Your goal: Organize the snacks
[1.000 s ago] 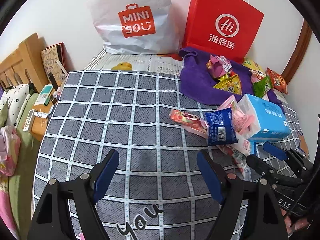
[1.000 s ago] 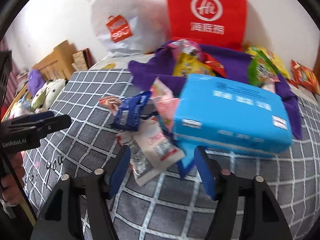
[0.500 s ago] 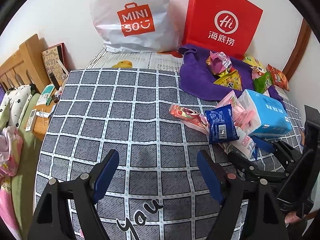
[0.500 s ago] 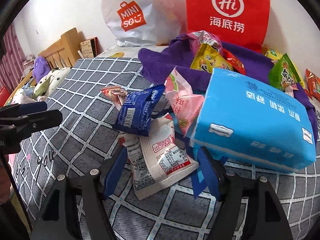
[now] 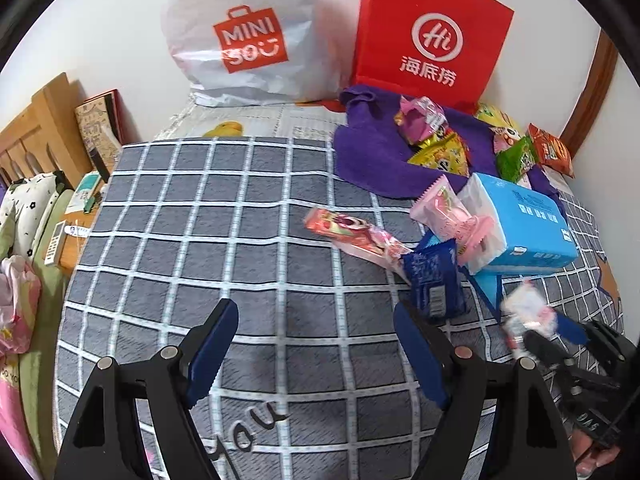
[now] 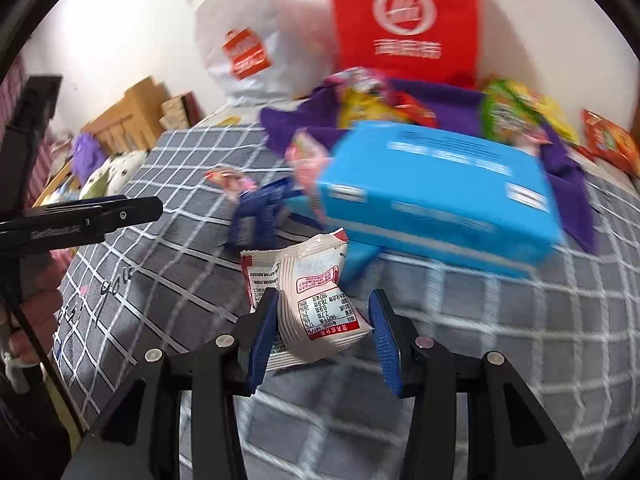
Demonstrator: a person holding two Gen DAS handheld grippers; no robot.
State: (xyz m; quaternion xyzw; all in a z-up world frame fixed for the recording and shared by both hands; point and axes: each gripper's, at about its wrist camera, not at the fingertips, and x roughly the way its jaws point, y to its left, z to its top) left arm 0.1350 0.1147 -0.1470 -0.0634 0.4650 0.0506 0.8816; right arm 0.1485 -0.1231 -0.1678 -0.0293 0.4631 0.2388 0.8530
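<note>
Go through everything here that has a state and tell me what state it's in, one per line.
right gripper: shut on the white snack packet
white snack packet: crumpled, lifted off the blanket
left gripper: open, holding nothing
blue tissue pack: lying tilted on other snacks
dark blue snack packet: sealed, lying on the blanket
red paper bag: upright against the wall

Your right wrist view smears the blue tissue pack (image 6: 436,196) and red bag (image 6: 404,16) — their print is unreadable. In your left view the white packet (image 5: 524,312) blurs — its label can't be told.
</note>
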